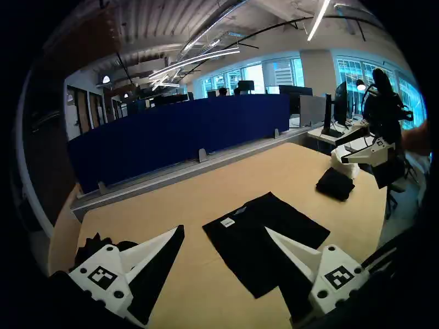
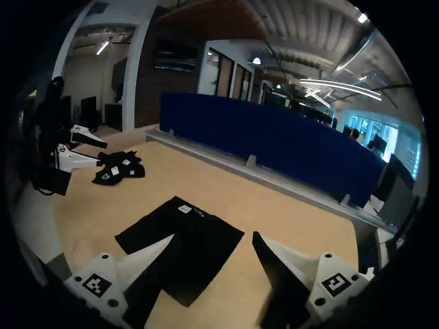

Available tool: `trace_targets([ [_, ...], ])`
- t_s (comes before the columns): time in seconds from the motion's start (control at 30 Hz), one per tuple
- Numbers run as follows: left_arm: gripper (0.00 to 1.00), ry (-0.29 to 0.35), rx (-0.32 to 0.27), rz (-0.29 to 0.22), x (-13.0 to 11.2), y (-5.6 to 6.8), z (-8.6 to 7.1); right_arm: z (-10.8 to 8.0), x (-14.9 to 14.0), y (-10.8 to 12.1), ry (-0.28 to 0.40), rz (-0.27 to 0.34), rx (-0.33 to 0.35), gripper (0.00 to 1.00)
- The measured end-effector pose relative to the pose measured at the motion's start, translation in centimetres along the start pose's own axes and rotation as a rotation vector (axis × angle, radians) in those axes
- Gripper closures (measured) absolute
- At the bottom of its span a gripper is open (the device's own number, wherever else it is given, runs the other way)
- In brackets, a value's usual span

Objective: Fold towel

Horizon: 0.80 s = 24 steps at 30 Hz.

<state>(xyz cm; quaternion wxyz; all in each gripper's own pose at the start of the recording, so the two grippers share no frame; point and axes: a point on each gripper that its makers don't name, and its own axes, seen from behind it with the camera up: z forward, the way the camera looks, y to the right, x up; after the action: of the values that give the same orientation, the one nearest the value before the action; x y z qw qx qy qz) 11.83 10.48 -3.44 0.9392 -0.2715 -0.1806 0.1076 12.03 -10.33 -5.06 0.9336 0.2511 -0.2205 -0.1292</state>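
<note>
The black towel (image 1: 258, 241) lay spread out flat near the middle of the big wooden table (image 1: 219, 186) — a small white tag showed at its far edge. A long blue wall (image 1: 181, 129) stood along the far side of the table. In the right gripper view a messy pile of black cloths (image 2: 118, 167) sat near one far corner of the table. In the left gripper view a folded black cloth (image 1: 335, 183) sat near the other end. The left gripper (image 1: 224, 228) hung above the towel's near side, its jaws wide open and holding nothing. The right gripper (image 2: 213, 236) hung above the towel and was open too — nothing sat between its fingers.
</note>
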Motion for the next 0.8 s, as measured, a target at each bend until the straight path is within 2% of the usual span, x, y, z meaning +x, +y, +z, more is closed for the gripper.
trace_targets([
  [0.3,0.01,-0.065,-0.034,0.015,-4.9,1.7,1.7,1.7,-4.7,-1.2,-0.06,0.019,0.024,0.0],
  [0.8,0.01,-0.238,-0.119,0.035,-14.5,4.9,4.0,4.5,-13.4,-4.1,-0.2,0.013,0.083,0.0],
])
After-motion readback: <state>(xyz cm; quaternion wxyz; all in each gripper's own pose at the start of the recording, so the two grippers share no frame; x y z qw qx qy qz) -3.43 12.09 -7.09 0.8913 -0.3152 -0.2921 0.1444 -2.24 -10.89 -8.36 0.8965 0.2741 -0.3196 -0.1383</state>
